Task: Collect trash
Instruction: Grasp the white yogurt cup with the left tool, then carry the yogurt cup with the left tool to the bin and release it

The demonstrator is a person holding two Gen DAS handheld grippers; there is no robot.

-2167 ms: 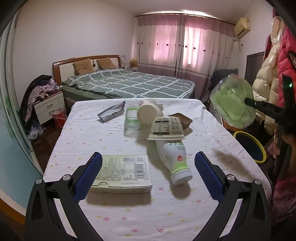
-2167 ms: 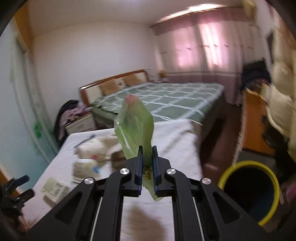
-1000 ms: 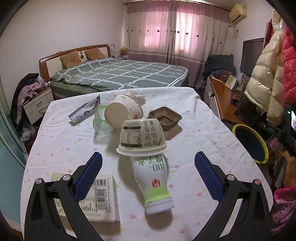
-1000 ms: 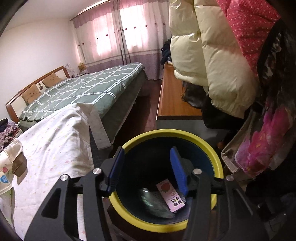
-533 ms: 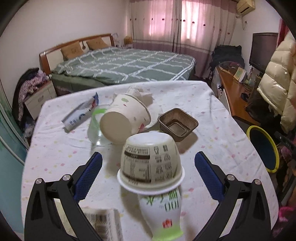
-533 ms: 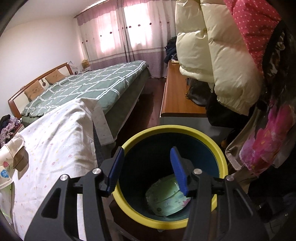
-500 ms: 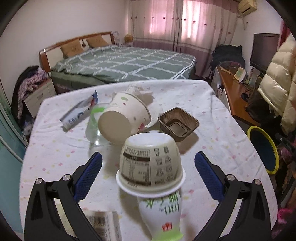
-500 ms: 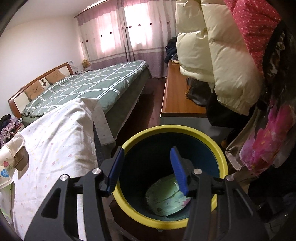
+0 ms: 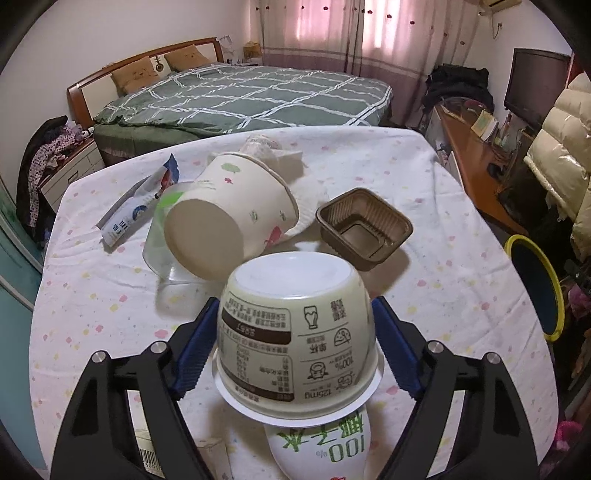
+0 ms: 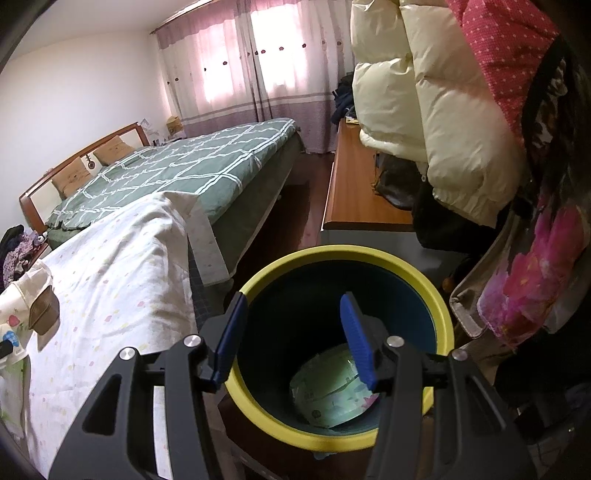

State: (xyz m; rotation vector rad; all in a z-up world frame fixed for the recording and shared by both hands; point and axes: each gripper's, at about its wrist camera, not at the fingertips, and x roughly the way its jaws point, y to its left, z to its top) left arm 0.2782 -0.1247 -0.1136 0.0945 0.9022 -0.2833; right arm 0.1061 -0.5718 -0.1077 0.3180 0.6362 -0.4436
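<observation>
Left tongs point(image 9: 295, 350) just closed in, blue pads flanking upturned yogurt cup point(image 9: 295, 339) on bench point(image 9: 461, 266), contact unclear. Right tongs point(image 10: 291, 339) half-spread, empty, above yellow-rimmed bin point(image 10: 441, 317); green wrapper point(image 10: 328, 391) lay inside.

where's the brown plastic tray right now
In the left wrist view, the brown tray sits on the table, right of the tipped paper cup.

Likely a home bedroom: bed point(image 9: 236, 96), curtains point(image 9: 354, 33), hanging coats point(image 10: 424, 110).
</observation>
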